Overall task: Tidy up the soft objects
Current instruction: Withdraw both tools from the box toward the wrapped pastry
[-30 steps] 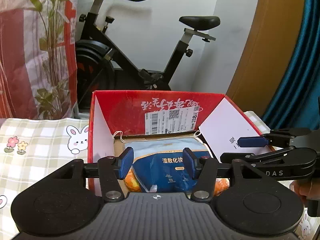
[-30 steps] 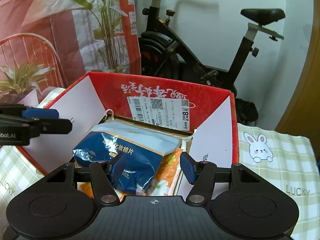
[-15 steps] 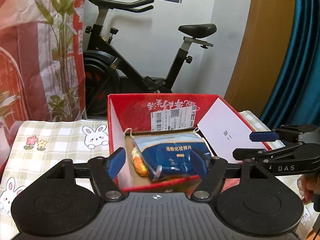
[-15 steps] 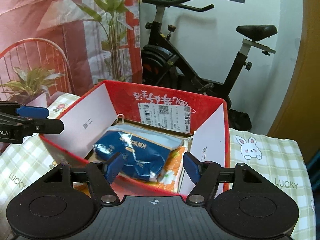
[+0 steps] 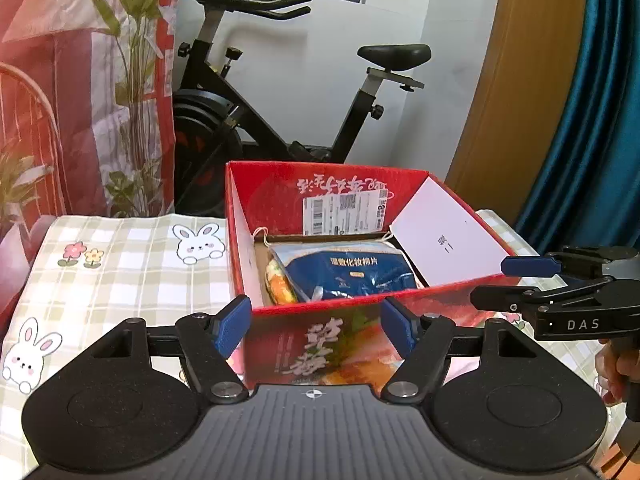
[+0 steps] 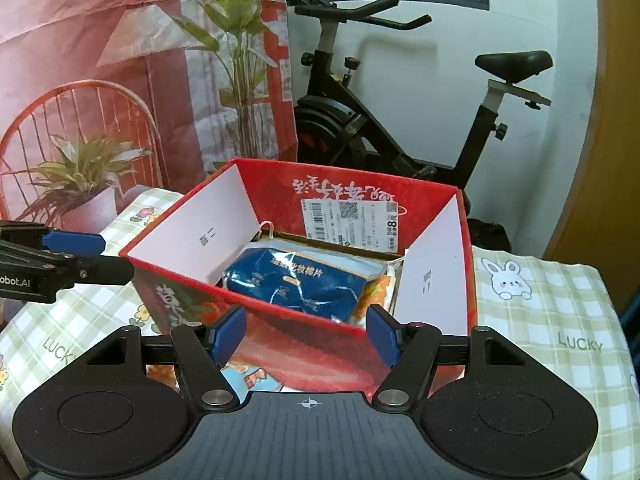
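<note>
An open red cardboard box point(image 5: 316, 344) point(image 6: 304, 332) stands on the checked tablecloth. Inside it lies a blue packet of cotton pads point(image 5: 352, 276) point(image 6: 300, 284) on top of an orange patterned packet point(image 5: 278, 288) point(image 6: 376, 294). My left gripper point(image 5: 314, 326) is open just before the box's near wall, with nothing between its fingers. My right gripper point(image 6: 306, 332) is open too, empty, at the box's near right corner. Each gripper also shows in the other's view: the right gripper point(image 5: 528, 276) beside the box's right flap, the left gripper point(image 6: 76, 248) beside the left flap.
The tablecloth point(image 5: 120, 264) with rabbit prints spreads to both sides of the box. A small colourful packet point(image 6: 248, 376) lies on it under my right gripper. Behind the table stand an exercise bike point(image 5: 248, 120), a red plant-print curtain point(image 6: 100, 80) and a blue curtain point(image 5: 592, 120).
Both grippers have drawn back from over the box's inside to its near wall, and their jaws stand wider. The blue packet stays lying in the box.
</note>
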The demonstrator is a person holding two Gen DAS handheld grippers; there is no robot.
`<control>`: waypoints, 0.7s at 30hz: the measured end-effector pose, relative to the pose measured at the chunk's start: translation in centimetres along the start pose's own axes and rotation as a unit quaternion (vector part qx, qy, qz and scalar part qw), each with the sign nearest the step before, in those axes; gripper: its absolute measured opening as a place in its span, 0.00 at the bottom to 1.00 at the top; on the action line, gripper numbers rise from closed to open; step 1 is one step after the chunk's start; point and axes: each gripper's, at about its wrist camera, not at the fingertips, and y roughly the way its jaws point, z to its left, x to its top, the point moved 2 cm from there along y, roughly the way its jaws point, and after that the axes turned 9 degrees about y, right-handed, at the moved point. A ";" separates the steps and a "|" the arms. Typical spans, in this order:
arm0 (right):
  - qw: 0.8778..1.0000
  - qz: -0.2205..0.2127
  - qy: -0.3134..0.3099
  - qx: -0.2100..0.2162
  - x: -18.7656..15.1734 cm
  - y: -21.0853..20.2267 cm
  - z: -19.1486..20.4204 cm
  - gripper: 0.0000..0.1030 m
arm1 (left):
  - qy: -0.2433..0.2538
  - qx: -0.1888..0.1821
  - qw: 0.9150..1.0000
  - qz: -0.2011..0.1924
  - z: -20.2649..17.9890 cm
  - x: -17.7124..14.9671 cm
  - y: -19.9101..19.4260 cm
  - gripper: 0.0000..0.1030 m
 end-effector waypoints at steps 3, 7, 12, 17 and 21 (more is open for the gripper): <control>1.000 -0.003 0.006 0.004 -0.7 -0.4 0.1 0.61 | -0.001 -0.003 1.000 0.002 -0.1 -0.5 -0.2 0.71; 1.000 -0.004 0.009 0.006 -1.6 -0.7 0.4 0.61 | -0.004 -0.006 1.000 0.004 -0.2 -1.2 -0.3 0.71; 1.000 -0.007 0.011 0.007 -2.7 -1.1 0.6 0.61 | -0.010 -0.010 1.000 0.006 -0.1 -2.1 -0.7 0.71; 1.000 -0.002 0.019 0.011 -3.9 -1.1 0.6 0.61 | -0.020 -0.012 1.000 0.011 0.2 -3.1 -0.8 0.70; 1.000 0.004 0.019 0.011 -4.5 -0.9 0.6 0.61 | -0.025 -0.013 0.999 0.017 0.5 -3.7 -0.7 0.70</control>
